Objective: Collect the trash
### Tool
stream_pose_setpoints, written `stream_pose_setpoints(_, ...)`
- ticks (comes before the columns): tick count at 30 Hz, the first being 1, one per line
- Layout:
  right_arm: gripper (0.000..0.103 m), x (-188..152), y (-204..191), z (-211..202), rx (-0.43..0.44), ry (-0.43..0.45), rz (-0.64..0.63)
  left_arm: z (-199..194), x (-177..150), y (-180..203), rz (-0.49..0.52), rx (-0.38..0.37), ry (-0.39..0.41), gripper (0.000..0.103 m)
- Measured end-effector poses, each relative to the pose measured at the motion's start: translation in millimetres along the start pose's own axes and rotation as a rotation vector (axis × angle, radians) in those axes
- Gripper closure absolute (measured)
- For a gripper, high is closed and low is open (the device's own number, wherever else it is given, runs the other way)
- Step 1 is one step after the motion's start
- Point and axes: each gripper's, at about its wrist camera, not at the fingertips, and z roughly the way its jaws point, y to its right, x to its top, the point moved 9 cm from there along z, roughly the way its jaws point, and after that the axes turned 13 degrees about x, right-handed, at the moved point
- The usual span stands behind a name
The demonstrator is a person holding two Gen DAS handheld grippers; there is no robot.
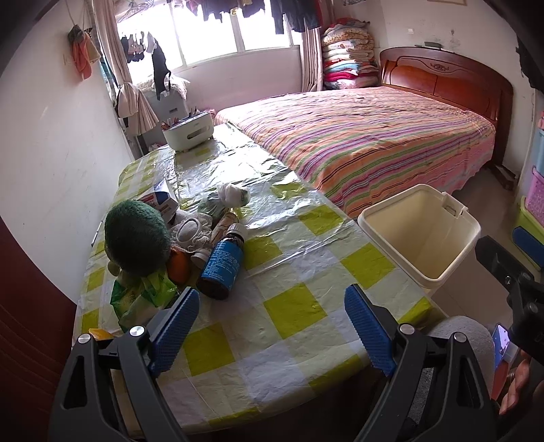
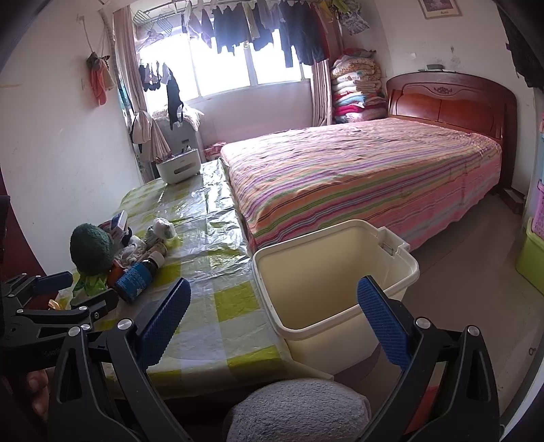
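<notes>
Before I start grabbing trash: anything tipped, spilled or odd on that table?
The blue-labelled bottle lies tipped on its side at the edge of the clutter pile, cap on, no spill visible. The bin beside the table stands upright and looks empty. Nothing else stands out.

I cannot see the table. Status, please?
Both grippers open, empty. Trash pile untouched on table. Bin empty, beside table. Nothing blocking.

Striped bed (image 1: 367, 142), folded quilts (image 1: 350, 54), hanging laundry (image 2: 265, 30)
</notes>
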Motion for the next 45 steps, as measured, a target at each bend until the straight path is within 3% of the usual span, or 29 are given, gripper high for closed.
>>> stream_pose_setpoints(45, 0.006, -5, -9, 16, 0.056, -0.040, 0.010, 12, -6, -7, -0.005, 0.023, -0.031, 0.018)
